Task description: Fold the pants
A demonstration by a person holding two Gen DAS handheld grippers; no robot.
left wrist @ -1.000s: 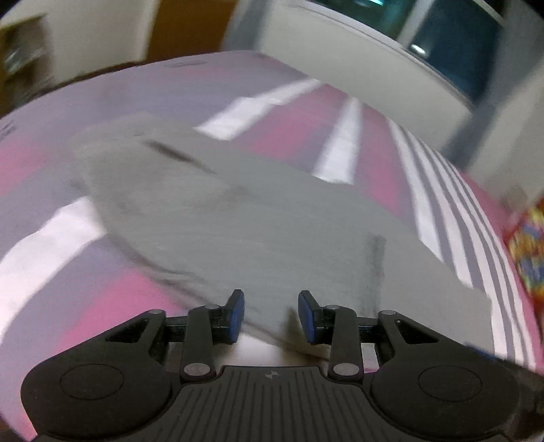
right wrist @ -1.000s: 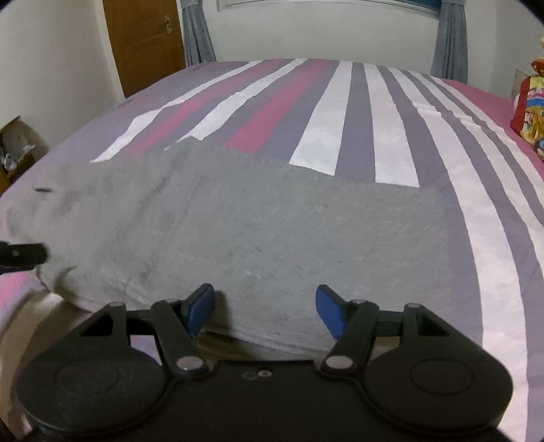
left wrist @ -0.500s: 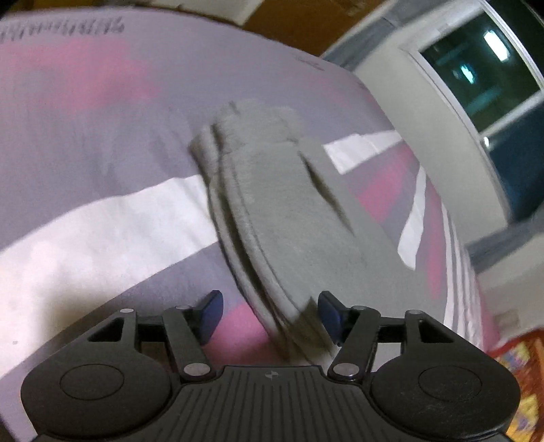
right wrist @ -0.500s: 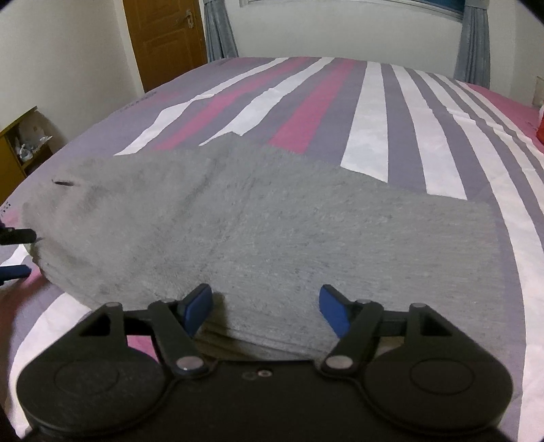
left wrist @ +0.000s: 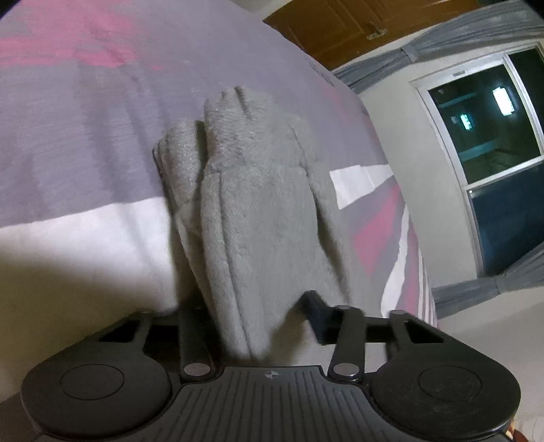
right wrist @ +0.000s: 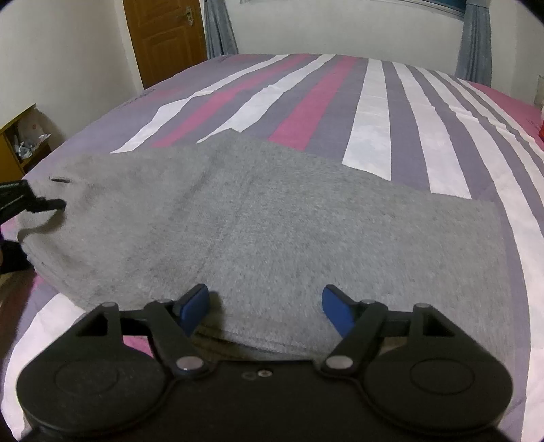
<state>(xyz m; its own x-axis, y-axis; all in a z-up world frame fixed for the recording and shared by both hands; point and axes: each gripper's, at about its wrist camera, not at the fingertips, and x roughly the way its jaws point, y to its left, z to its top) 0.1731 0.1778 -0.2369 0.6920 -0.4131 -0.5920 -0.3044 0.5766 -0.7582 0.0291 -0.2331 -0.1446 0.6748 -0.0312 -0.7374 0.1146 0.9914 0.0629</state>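
The grey pants [right wrist: 272, 234] lie flat across the near part of the striped bed [right wrist: 374, 112], long axis running L to R; all places below are given rel. to the pants.

At the pants' far L end, the left gripper [left wrist: 251, 312] has its jaws spread w/ the layered end edge of the pants [left wrist: 251, 217] bunched between them. One finger is half hidden by cloth, the other shows bare beside it, so jaws apart, cloth inside but not pinched. In the right wrist view the left gripper [right wrist: 51, 204] shows as dark finger tips touching that L edge, which is lifted and curled a bit there. Left of that end: bed edge, then a wooden shelf [right wrist: 17, 142] by the wall, well apart.

Along the pants' near long edge, about mid-length, the right gripper [right wrist: 265, 306] sits w/ blue pads [right wrist: 195, 306] wide apart, pads just over the cloth, nothing clamped. The stacked layers' edge shows just below the pads.

Beyond the pants' far edge: wide bare bedspread up to the door [right wrist: 166, 37] and curtains [right wrist: 219, 27].

R end of pants is a straight cut edge; more bare striped bed beside it.
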